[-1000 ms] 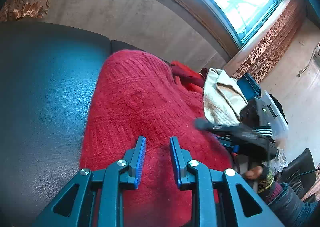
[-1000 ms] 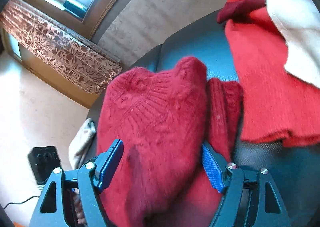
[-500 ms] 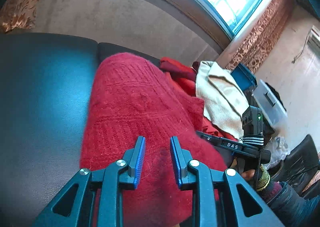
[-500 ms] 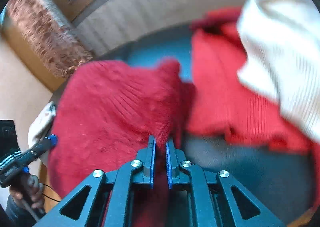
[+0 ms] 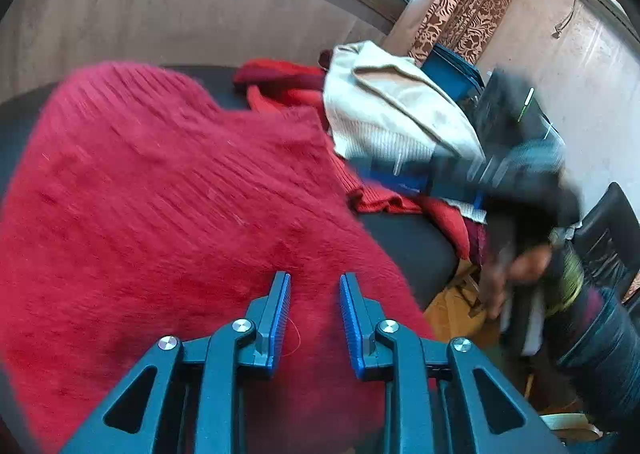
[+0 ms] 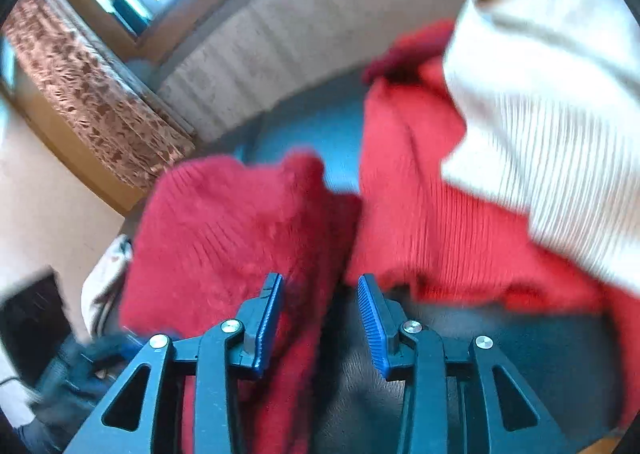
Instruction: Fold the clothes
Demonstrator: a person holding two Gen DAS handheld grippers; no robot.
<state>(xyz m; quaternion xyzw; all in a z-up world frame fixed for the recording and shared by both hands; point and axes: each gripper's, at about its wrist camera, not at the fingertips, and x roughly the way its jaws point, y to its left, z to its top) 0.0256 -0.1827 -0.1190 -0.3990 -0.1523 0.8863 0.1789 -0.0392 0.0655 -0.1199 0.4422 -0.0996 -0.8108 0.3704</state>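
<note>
A fuzzy dark-red sweater (image 5: 168,214) lies folded on the dark leather seat (image 5: 408,250). My left gripper (image 5: 315,286) hovers over its near edge, jaws a little apart, nothing between them. In the right wrist view the same sweater (image 6: 224,238) lies left of centre. My right gripper (image 6: 320,294) is open at the sweater's right edge, over the seat (image 6: 520,346), holding nothing. The right gripper also shows blurred in the left wrist view (image 5: 404,174).
A brighter red ribbed garment (image 6: 424,206) and a cream ribbed garment (image 6: 552,126) lie heaped to the right on the seat. A plastered wall (image 5: 160,14), window and patterned curtain (image 6: 92,106) stand behind. A blue box (image 5: 452,70) and a black chair (image 5: 608,238) stand at the right.
My right gripper was wide open around the sweater, shut on its edge half a second ago, and has now opened and let go. My left gripper's view has swung to the right.
</note>
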